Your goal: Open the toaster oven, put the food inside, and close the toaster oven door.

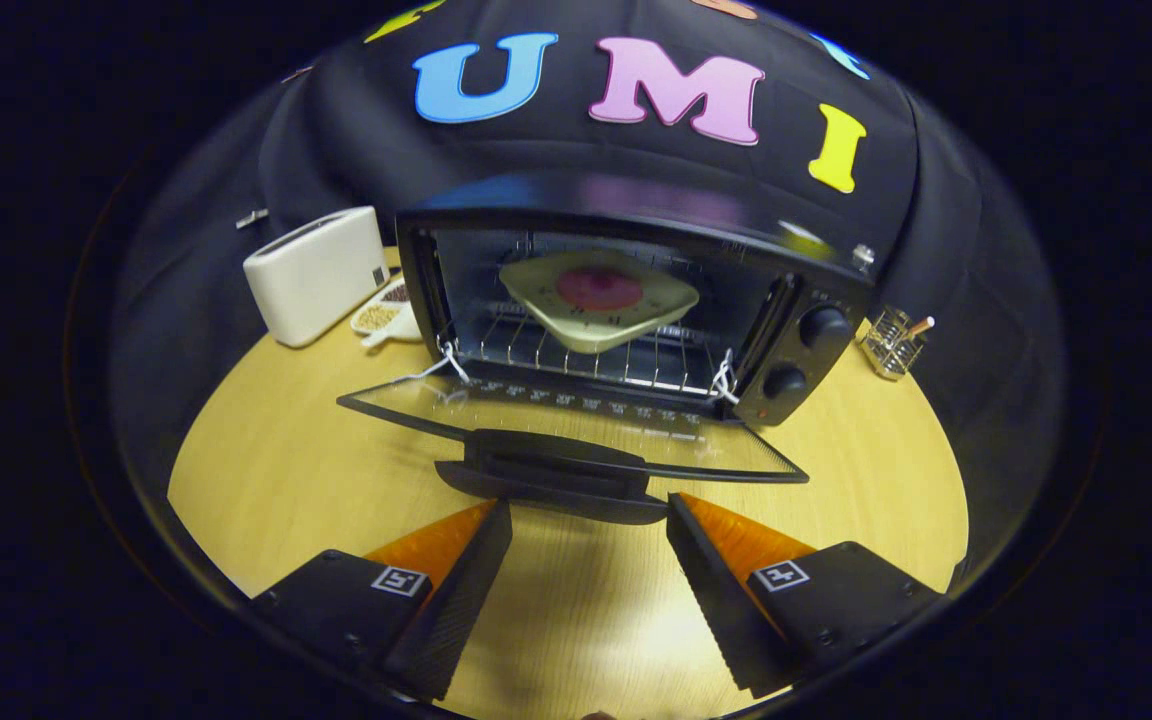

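Observation:
The black toaster oven (806,300) stands on the round wooden table with its glass door (576,425) folded down flat toward me. On the wire rack (586,360) inside rests a pale yellow square plate (606,318) with a round red piece of food (598,288) on it. The door's black handle (556,475) lies just ahead of my fingertips. My gripper (588,515) is open, its two fingers wide apart over bare table with nothing between them.
A white toaster (316,275) stands left of the oven, with a small white dish of grains (384,315) beside it. A little wire basket (894,342) sits to the right of the oven. Two black knobs (804,352) are on the oven's right panel.

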